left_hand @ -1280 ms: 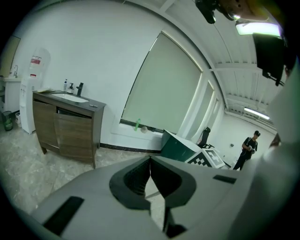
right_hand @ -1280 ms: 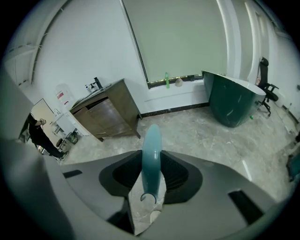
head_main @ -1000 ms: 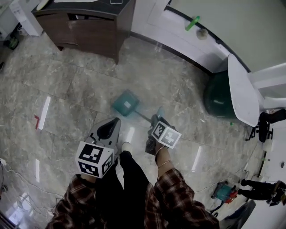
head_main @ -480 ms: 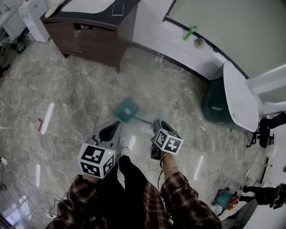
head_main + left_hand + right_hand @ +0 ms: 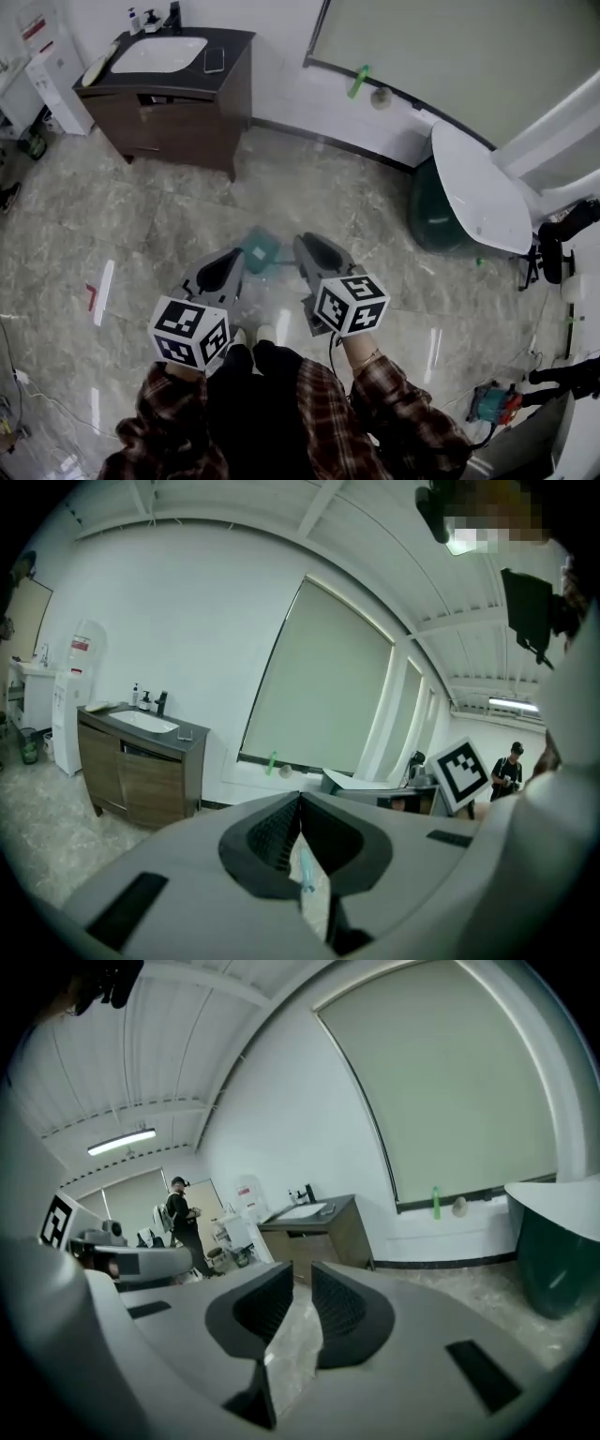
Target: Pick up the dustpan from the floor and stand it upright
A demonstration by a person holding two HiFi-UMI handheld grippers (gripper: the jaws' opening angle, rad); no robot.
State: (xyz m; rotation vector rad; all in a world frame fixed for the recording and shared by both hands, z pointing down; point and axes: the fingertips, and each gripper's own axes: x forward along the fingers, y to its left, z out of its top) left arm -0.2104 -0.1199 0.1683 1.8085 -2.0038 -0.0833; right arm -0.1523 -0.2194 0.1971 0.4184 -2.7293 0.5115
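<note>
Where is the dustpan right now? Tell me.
Head view, centre: the teal dustpan is on the marble floor between the tips of the left tongs and right tongs, in front of the brown sink cabinet.

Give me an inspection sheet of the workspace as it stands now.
Surface: glossy marble floor, red tape mark at left.
Job's things: teal dustpan on the floor by the gripper tips, held by neither; upright or not, cannot tell.
Clutter: teal tool on the floor, lower right.
Grippers: left gripper jaws together; right gripper jaws slightly apart, just been closing, nothing between.
Cables: thin cable on the floor, lower left.
Surroundings: sink cabinet, green tub, person standing far off.
</note>
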